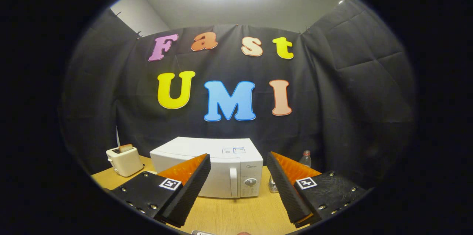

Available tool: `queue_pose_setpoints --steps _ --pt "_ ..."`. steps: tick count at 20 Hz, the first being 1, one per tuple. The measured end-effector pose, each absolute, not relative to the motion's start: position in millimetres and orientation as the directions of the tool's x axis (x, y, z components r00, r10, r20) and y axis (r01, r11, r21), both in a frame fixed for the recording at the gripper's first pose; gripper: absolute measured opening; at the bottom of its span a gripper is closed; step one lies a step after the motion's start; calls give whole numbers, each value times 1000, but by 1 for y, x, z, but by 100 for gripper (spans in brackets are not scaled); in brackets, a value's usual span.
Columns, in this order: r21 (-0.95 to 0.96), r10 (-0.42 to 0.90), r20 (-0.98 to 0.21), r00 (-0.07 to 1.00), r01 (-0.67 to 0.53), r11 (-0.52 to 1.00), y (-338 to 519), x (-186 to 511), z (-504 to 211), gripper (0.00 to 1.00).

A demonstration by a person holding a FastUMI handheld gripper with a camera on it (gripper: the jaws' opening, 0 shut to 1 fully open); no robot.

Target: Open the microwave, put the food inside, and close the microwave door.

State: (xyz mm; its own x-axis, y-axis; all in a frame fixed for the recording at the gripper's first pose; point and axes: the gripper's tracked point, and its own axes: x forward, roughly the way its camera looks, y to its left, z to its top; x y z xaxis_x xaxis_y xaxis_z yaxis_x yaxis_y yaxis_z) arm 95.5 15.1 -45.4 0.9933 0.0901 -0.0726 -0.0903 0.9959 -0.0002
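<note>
My gripper hangs open, holding nothing — the shut microwave sits beyond its fingers. Its handle is slim — approaching off-line, I'd likely slip off.

gripper: two wedge-shaped fingers, each mounted on a flat plate at its outer side
fingers: long slabs that narrow toward the tips; inner faces ribbed with fine ridges; outer faces sloped and textured
left mounting plate: black, matte, angular outline, sits outward of the left finger
right mounting plate: black, with a rough woven-looking surface, sits outward of the right finger
screws: small bright round heads dotted along the edges of both plates
markers: one square black-and-white fiducial tag on each plate, just beside the finger's base
</note>
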Motion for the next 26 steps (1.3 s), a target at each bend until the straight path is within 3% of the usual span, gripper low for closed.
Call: queue_pose_setpoints --steps 22,26 --pt "-16 164 -354 921 -181 983 30 229 -206 97" --pt "-2 173 -416 893 -191 982 37 237 -232 83"
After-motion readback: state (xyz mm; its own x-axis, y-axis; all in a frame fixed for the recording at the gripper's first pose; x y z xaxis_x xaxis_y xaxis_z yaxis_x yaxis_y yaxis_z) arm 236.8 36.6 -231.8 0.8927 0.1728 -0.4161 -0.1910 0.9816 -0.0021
